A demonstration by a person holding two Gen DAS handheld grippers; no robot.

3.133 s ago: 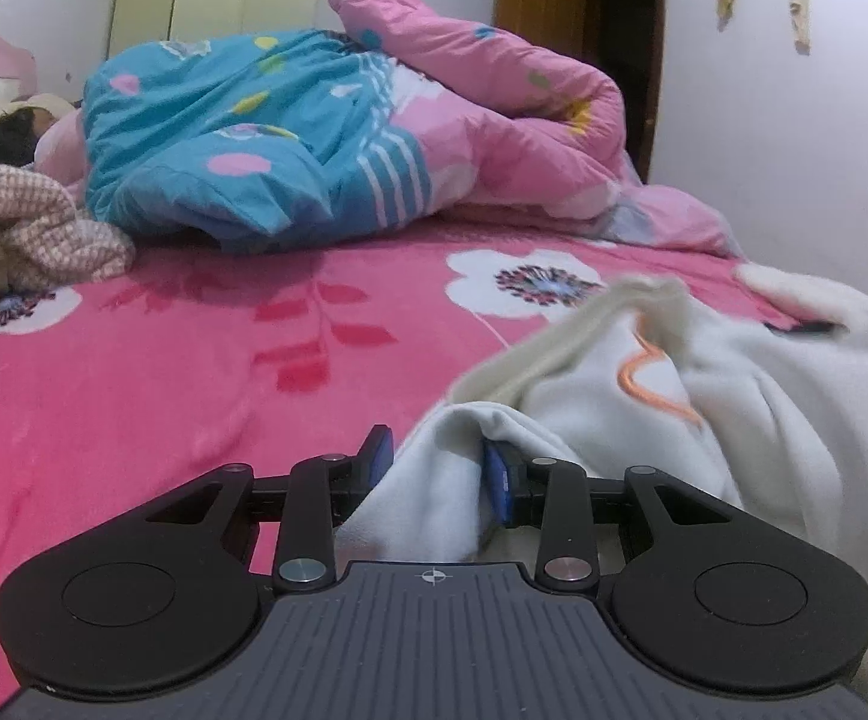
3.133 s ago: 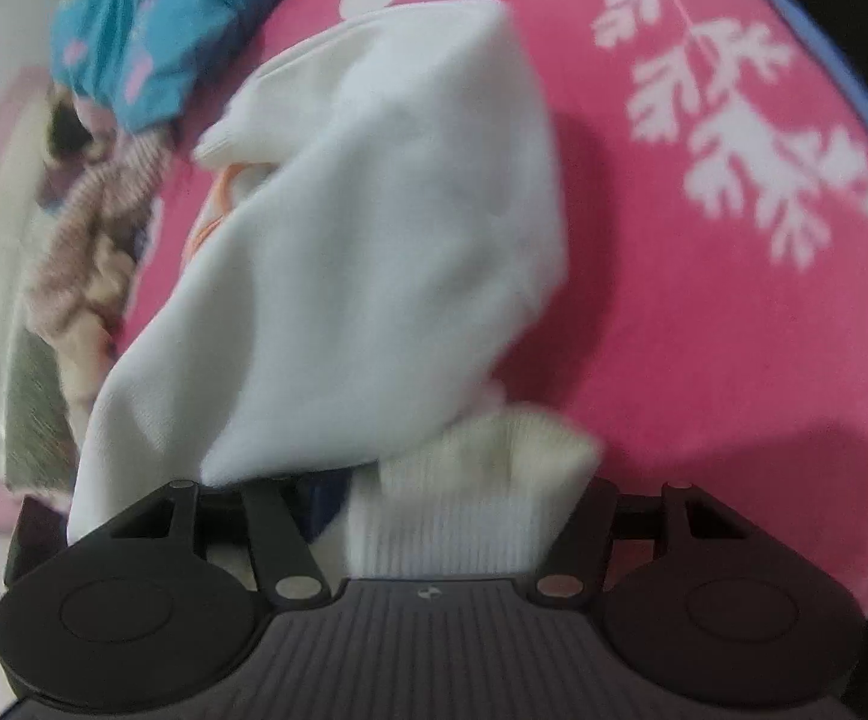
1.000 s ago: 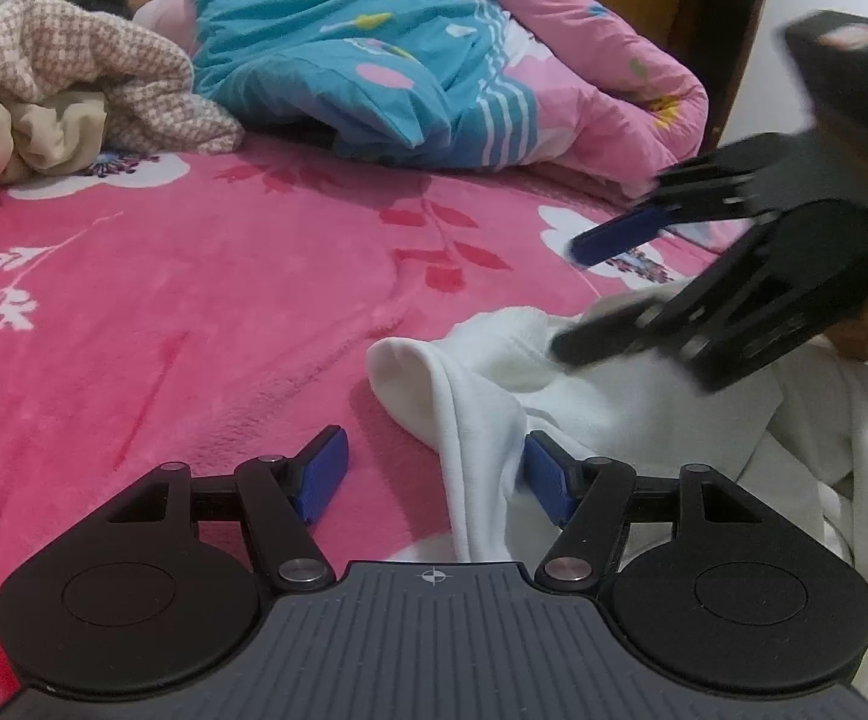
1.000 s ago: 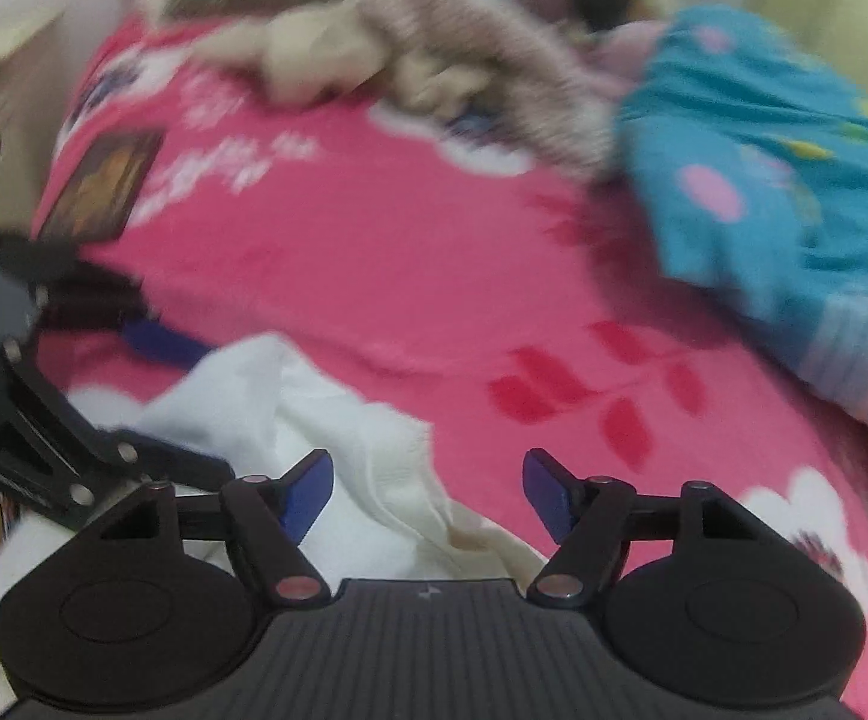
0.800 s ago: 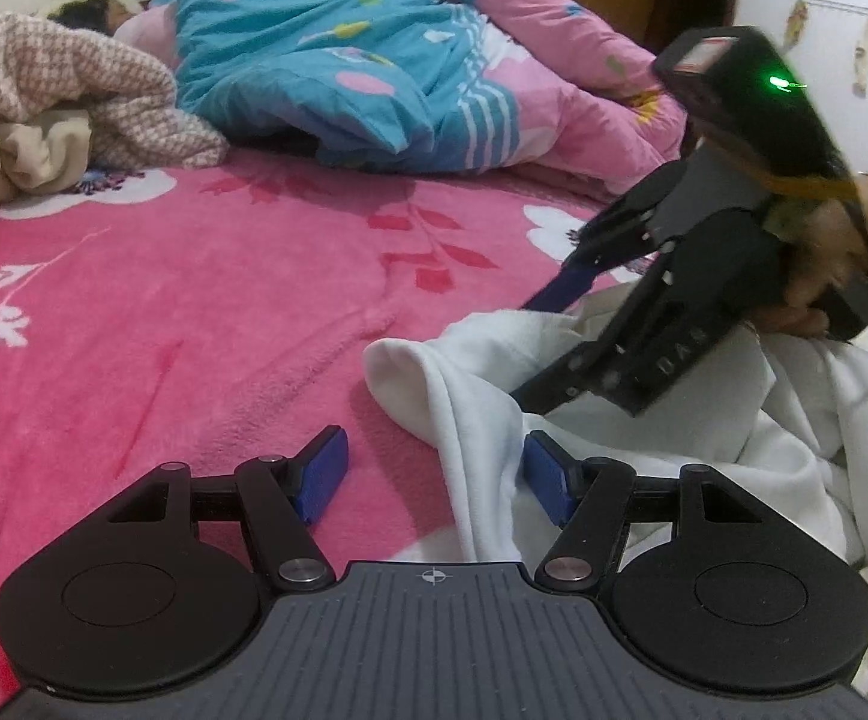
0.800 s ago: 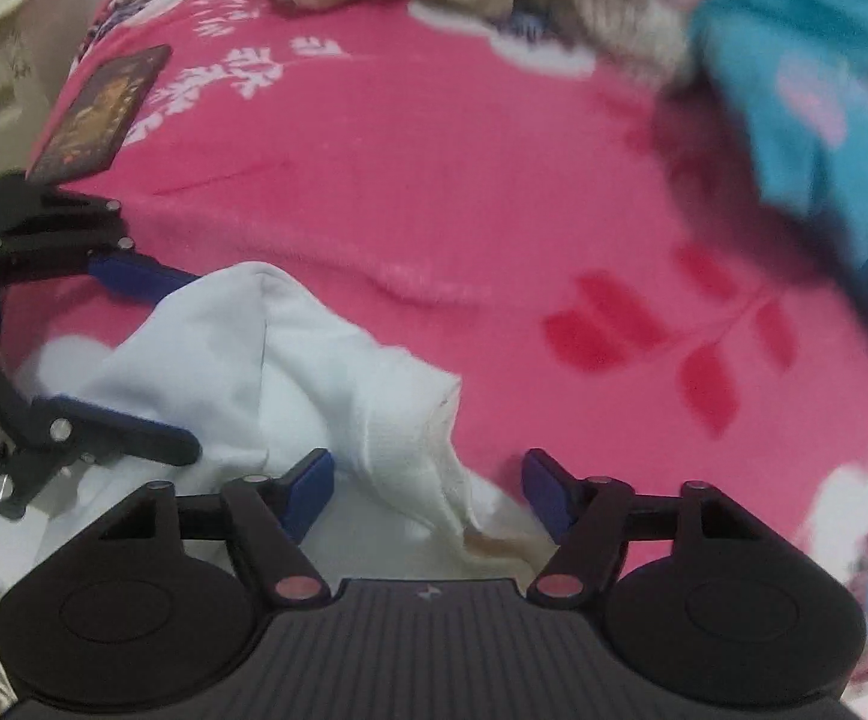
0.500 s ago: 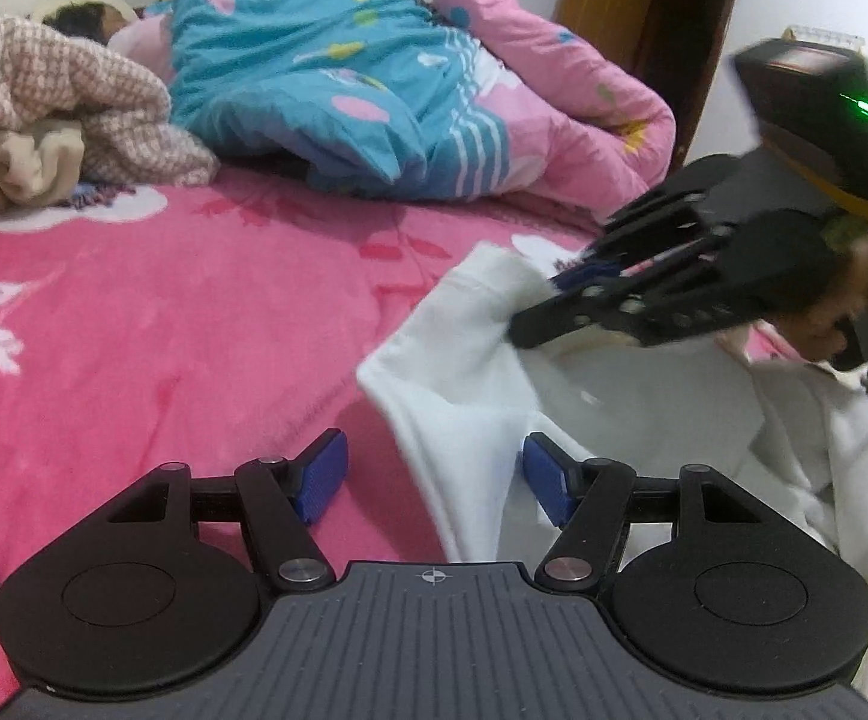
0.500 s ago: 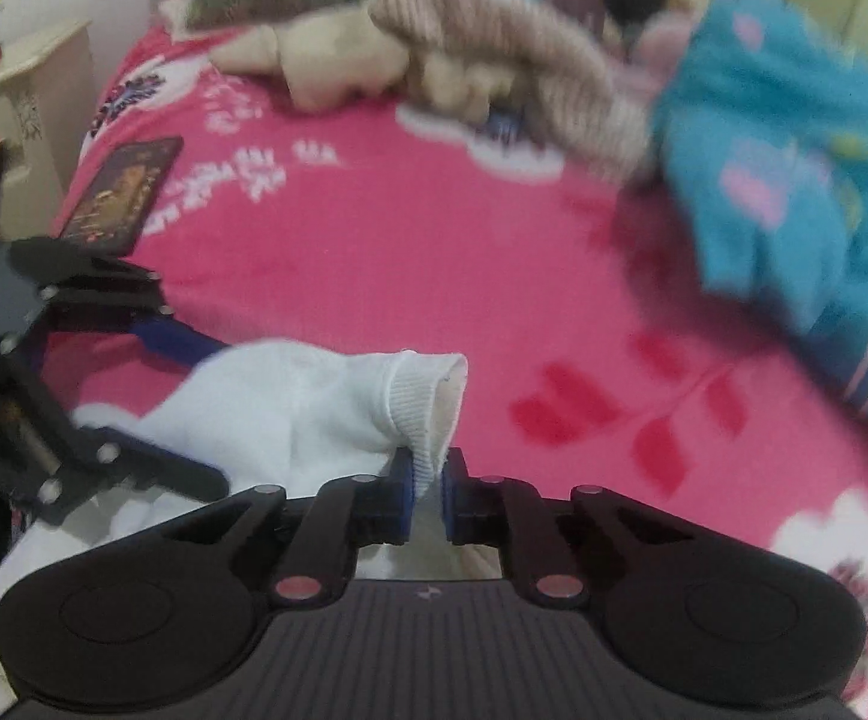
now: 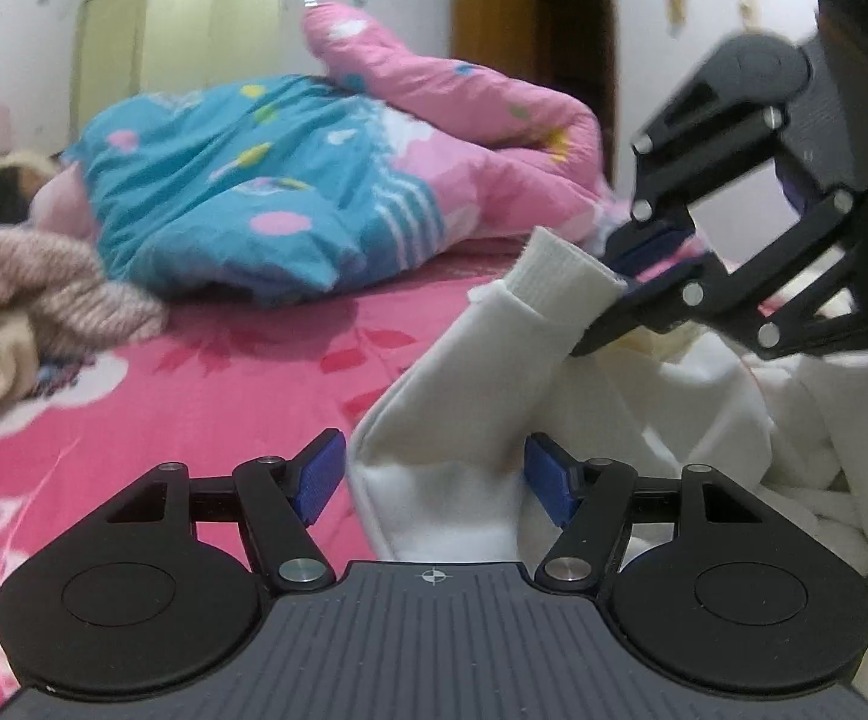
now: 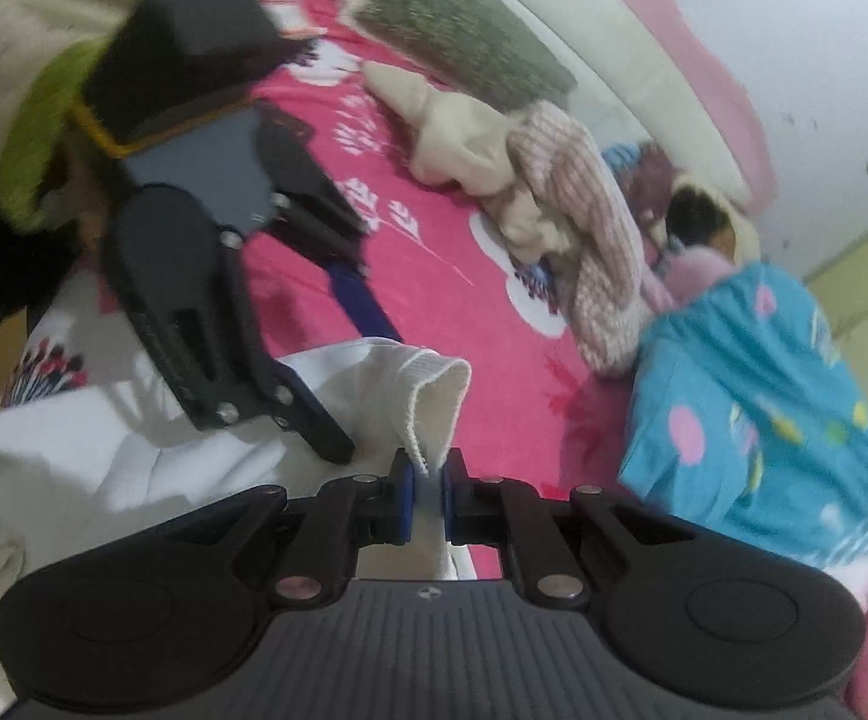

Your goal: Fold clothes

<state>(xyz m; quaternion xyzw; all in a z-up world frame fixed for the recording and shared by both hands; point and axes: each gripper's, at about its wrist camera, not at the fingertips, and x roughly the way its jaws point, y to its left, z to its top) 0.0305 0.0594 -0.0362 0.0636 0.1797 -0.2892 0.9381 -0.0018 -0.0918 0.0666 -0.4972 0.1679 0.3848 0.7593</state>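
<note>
**White sweatshirt cuff lifted over the pink bed**

The right hand-held gripper [image 10: 428,501] has its blue pads pressed together on the ribbed cuff [image 10: 436,396] of a white sweatshirt [image 9: 703,420]. The cuff stands up out of the jaws, raised clear of the bed [image 9: 194,384], and the sleeve [image 9: 481,372] runs down from it towards the rest of the garment. In the left wrist view the same gripper [image 9: 631,264] comes in from the upper right with the cuff [image 9: 559,276] sticking out past its tips.

The left hand-held gripper [image 9: 434,480] is spread wide. The lower part of the sleeve lies between its two blue pads [image 9: 317,477] without being pinched. In the right wrist view this gripper [image 10: 338,372] sits just left of the raised cuff, over the white cloth.

The body of the sweatshirt lies crumpled on the pink flowered bed cover, to the right in the left wrist view. Further up the bed are a blue and pink quilt [image 9: 266,192], a pinkish knitted blanket [image 10: 577,222] and a person lying by the headboard [image 10: 613,48]. A wardrobe [image 9: 182,36] and a wooden door [image 9: 493,12] stand at the far wall.
</note>
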